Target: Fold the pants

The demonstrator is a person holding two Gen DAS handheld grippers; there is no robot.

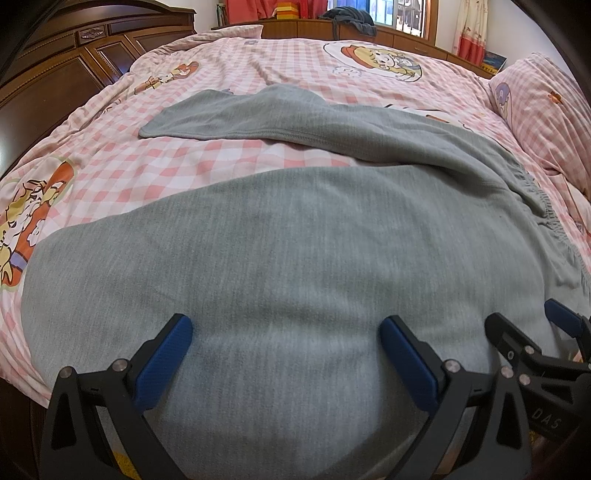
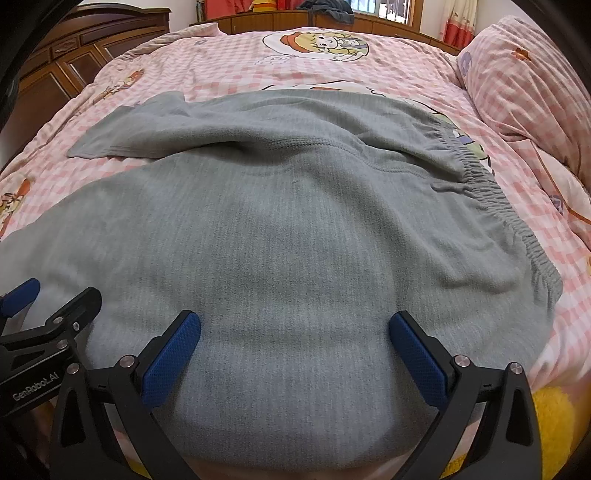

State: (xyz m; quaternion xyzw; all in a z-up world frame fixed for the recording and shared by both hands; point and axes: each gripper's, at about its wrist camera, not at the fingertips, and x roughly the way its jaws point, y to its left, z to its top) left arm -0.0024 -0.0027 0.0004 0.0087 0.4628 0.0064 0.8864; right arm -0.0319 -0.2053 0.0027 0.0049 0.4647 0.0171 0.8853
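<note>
pants (image 1: 295, 240) spread at bed (image 1: 207, 155) near edge | left gripper (image 1: 286, 328), right gripper (image 2: 295, 325) jaws wide, empty | risk: single-layer pinch bunches fold

One pants (image 2: 280, 236), two tongs (image 1: 286, 334), one pillow (image 2: 524, 85)

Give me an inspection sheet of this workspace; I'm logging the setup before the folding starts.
Surface: bed with pink checked cartoon cover, wrinkled.
Job's things: grey pants spread flat, legs apart, far leg angled left, elastic waistband at right.
Clutter: pillow at right; dark clothing heaped on the far cabinet.
Grippers: left gripper and right gripper both open over the near pant leg, holding nothing.
Cables: nothing seen.
Surroundings: wooden wardrobe at left, window and curtain behind.
</note>
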